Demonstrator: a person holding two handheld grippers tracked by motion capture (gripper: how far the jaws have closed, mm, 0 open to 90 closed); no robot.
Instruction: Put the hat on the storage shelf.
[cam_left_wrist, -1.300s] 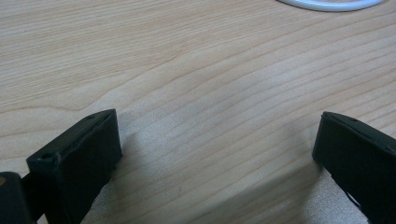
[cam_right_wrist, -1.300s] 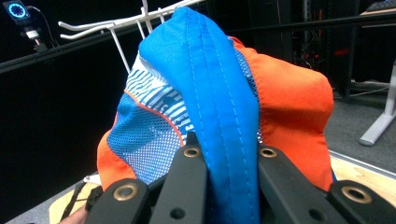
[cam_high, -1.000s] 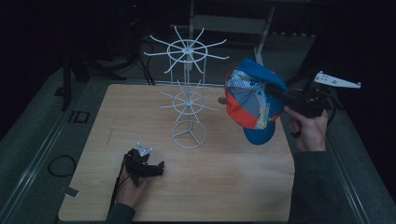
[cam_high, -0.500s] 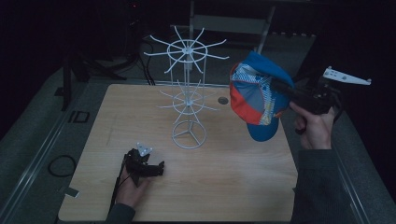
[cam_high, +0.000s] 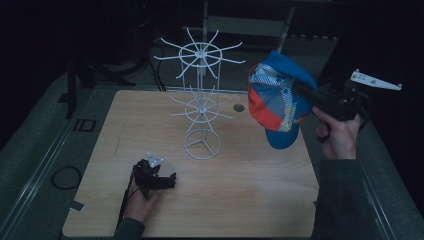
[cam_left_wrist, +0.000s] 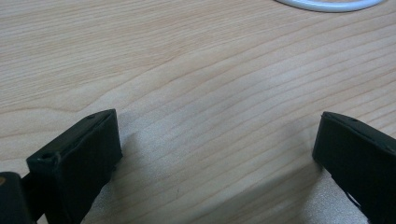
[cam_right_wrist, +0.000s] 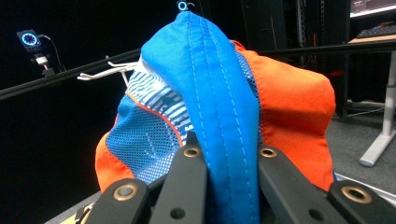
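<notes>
Two grippers, one cap held in the air

Two hand-held tools are showing at this wooden table, and nearest the person the left gripper is lying low on the board at the front left, a hand wrapped around it from behind. In the left gripper view its jaws are standing wide apart with nothing but bare wood grain between them, and the curved white edge of the rack base is passing along the top of that view.

Farther in, near the middle of the table, the white wire rack is standing upright on its ring base, with two tiers of thin arms spreading out from the centre pole.

To the right, above the table's right edge, the right gripper is reaching leftward, gripped by the person's right hand. Its jaws are pressing together on a blue fold of the cap, which is blue, orange and striped white; in the high view the cap is hanging clear of the table, just beside the rack's upper arms but not touching them, brim pointing down
</notes>
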